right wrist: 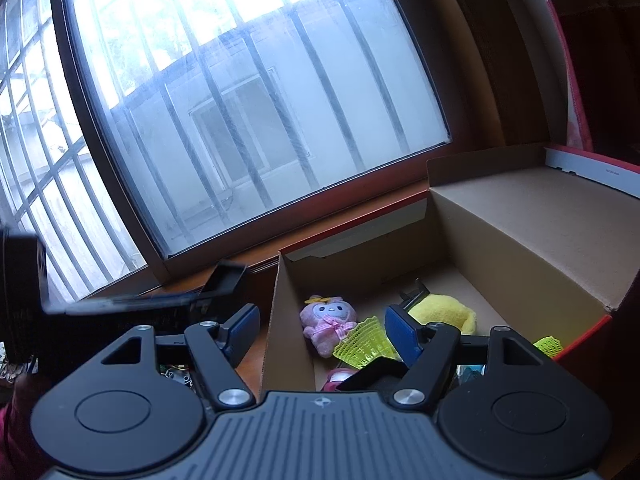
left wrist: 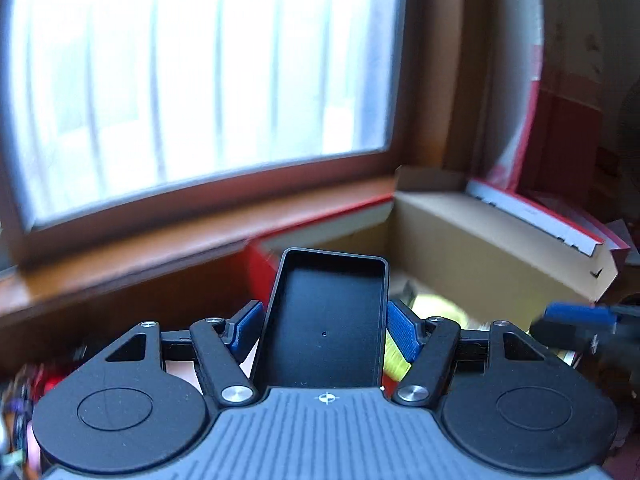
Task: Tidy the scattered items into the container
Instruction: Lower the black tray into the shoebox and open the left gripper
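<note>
My left gripper (left wrist: 323, 326) is shut on a black rectangular tray-like case (left wrist: 324, 320) and holds it up in front of the open cardboard box (left wrist: 480, 240); the view is blurred. In the right wrist view the same case (right wrist: 224, 278) and the left gripper show at the left, beside the box (right wrist: 520, 224). My right gripper (right wrist: 320, 330) is open and empty above the box's near left wall. Inside the box lie a pink plush doll (right wrist: 328, 322), a yellow plush (right wrist: 444, 312), a yellow-green shuttlecock (right wrist: 366, 344) and a black object (right wrist: 376, 372).
A barred window (right wrist: 240, 100) with a brown wooden sill (right wrist: 260, 264) runs behind the box. Small mixed clutter (left wrist: 20, 408) lies at the lower left of the left wrist view. A red cloth (left wrist: 560, 120) hangs at the right.
</note>
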`<state>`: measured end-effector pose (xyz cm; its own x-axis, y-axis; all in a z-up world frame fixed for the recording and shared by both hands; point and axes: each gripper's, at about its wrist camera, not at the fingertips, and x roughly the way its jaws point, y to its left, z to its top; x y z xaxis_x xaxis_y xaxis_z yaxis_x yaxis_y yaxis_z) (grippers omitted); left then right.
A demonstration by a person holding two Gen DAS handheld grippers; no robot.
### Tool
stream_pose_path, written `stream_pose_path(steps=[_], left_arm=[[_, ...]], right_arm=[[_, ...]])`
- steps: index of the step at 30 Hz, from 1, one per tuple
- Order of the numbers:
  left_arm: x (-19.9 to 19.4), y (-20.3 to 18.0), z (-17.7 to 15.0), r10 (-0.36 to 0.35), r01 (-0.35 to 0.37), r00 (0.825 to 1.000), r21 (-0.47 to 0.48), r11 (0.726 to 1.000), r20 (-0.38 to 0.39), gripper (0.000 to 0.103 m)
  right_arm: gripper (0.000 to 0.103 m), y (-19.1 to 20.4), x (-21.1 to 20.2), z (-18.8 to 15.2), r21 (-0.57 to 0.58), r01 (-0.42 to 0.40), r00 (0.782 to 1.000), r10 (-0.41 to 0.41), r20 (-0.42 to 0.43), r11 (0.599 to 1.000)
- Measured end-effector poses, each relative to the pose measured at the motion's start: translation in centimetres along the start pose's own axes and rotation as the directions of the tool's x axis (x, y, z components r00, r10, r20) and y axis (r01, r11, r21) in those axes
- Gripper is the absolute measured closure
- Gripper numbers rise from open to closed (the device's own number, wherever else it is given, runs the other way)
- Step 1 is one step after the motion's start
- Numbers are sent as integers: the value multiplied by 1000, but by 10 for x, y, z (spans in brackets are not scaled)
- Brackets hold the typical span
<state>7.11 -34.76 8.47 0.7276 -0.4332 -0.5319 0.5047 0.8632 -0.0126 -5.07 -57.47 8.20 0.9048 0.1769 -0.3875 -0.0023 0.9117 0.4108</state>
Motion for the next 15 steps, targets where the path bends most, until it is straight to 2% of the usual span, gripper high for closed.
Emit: stream_pose_path(steps=[6, 8, 12, 15], left_arm=[[20, -36, 13, -30, 31, 1000, 60, 998, -6, 33], [21, -41, 11, -40, 41, 999, 64, 997, -9, 25], [15, -43, 4, -45, 45, 999, 61, 997, -12, 20], [11, -44, -1, -48, 49, 999, 59, 997, -14, 13]], right_arm=[[24, -11, -10, 0, 11, 37, 999, -37, 17, 999], [21, -14, -13, -1, 16, 51, 998, -51, 20, 999], [20, -15, -23, -6, 38, 80, 996, -81, 34, 996], [19, -13, -31, -10, 60, 101, 993, -104, 49, 993]])
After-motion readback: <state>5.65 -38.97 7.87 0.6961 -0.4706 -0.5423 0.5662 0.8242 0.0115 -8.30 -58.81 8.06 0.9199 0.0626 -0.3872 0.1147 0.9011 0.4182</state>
